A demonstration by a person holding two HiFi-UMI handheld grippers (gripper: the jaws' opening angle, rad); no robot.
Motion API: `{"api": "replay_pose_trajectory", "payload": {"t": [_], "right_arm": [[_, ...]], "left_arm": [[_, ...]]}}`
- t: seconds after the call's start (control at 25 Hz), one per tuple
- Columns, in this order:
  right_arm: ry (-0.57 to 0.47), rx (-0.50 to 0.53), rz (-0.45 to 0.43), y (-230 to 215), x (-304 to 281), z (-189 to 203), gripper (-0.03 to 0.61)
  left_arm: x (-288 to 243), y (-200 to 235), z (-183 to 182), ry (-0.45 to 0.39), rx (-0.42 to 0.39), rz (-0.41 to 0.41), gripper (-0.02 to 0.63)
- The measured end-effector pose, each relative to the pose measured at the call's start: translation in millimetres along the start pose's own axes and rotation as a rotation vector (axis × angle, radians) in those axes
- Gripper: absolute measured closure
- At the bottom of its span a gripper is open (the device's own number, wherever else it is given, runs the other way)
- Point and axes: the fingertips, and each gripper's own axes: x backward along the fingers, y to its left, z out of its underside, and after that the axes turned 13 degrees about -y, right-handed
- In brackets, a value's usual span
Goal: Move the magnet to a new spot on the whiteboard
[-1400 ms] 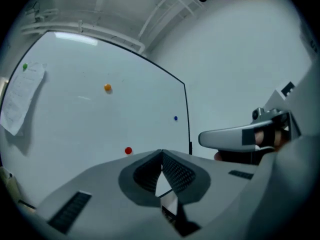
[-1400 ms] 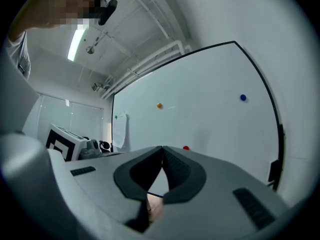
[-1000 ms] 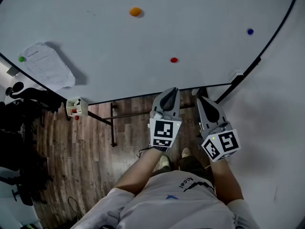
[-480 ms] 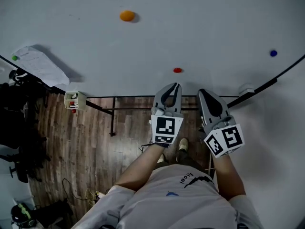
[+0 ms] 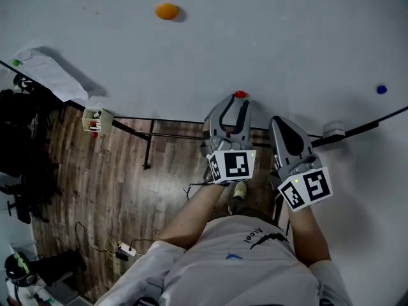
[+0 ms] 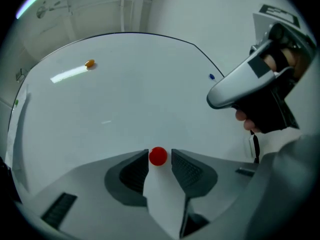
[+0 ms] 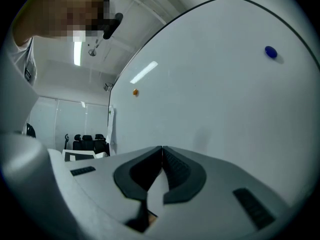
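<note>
Two jaws of your left tool [image 6: 160, 159] have just opened and stand spread around the magnet [image 6: 158, 156], near the whiteboard's [image 6: 125, 94] bottom edge. Your right tool [image 7: 161, 150] is pressed together. Closing off-centre may flick the magnet away.

White short-sleeved T-shirt [image 5: 229, 269] here, dark lettering and a small blue mark on the chest. Left tool [image 5: 233, 104] and right tool [image 5: 282, 125]: grey shells, dark ribbed pads [image 6: 184, 170], black-and-white marker cubes [image 5: 233, 166].

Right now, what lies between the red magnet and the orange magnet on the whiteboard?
Nothing: only bare whiteboard lies between the red magnet and the orange magnet, as the left gripper view shows.
</note>
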Motion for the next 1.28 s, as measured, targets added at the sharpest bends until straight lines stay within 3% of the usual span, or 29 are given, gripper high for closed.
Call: {"api": "replay_pose_trajectory", "payload": {"t": [0.56,1.0,1.28], "right_arm": [[-0.003,0.007,-0.032,-20.1,9.5,-5.0,0.565],[-0.003,-0.004,-0.020,-12.3,14.1,0.7,0.565],[-0.012,-0.015,0.044,-4.7,28.9,3.7,0.565]], "left_arm": [[-8.5,6.2,8.7,0.016,-0.007,-0.127,0.483],[8.8,-8.6,2.0,0.019,0.027,-0.073,0.485],[36.2,-32.4,2.6,0.036,0.046,0.022,0.485]]}}
